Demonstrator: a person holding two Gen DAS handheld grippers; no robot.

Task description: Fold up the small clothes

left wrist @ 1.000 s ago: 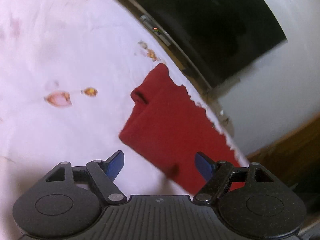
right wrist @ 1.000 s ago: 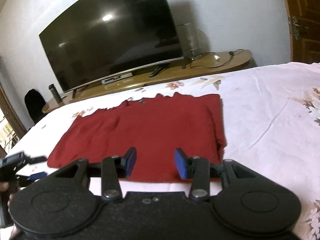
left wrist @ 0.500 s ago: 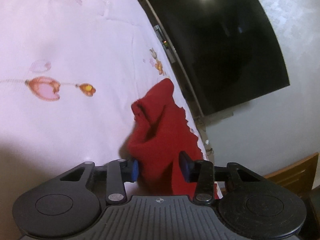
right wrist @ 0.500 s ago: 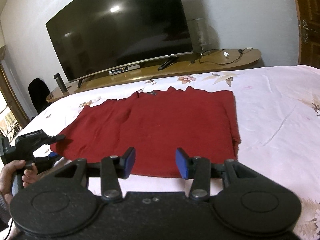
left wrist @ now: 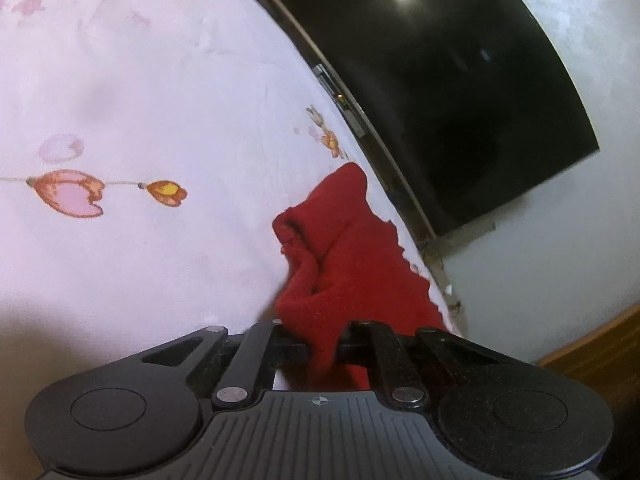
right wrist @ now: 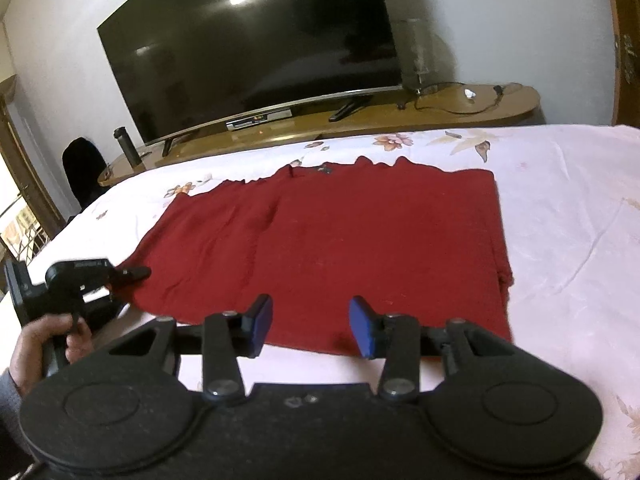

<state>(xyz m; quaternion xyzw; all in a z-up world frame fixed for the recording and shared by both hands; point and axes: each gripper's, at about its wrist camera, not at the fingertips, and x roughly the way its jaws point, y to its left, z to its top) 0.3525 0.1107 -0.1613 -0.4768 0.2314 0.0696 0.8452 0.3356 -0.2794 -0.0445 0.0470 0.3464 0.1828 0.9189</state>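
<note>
A dark red garment [right wrist: 340, 248] lies spread flat on the white floral bed sheet [right wrist: 560, 240]. My left gripper [left wrist: 324, 340] is shut on the garment's left corner, and red cloth [left wrist: 352, 264] bunches up out of its jaws. The right wrist view shows that gripper [right wrist: 132, 272] at the cloth's left corner, held by a hand [right wrist: 40, 340]. My right gripper [right wrist: 311, 326] hangs over the garment's near edge. Its jaws are closing slightly, and the blue pads [right wrist: 262, 320] press on nothing.
A large dark TV [right wrist: 256, 52] stands on a long wooden stand [right wrist: 440, 112] beyond the bed's far edge. A dark bottle [right wrist: 127, 148] and a black chair [right wrist: 82, 172] are at the far left. The bed sheet [left wrist: 160, 80] stretches left of the garment.
The left gripper's jaws came together on the garment's corner, which now bunches up between them. The right gripper edged along the near edge, its jaws hardly changed.
</note>
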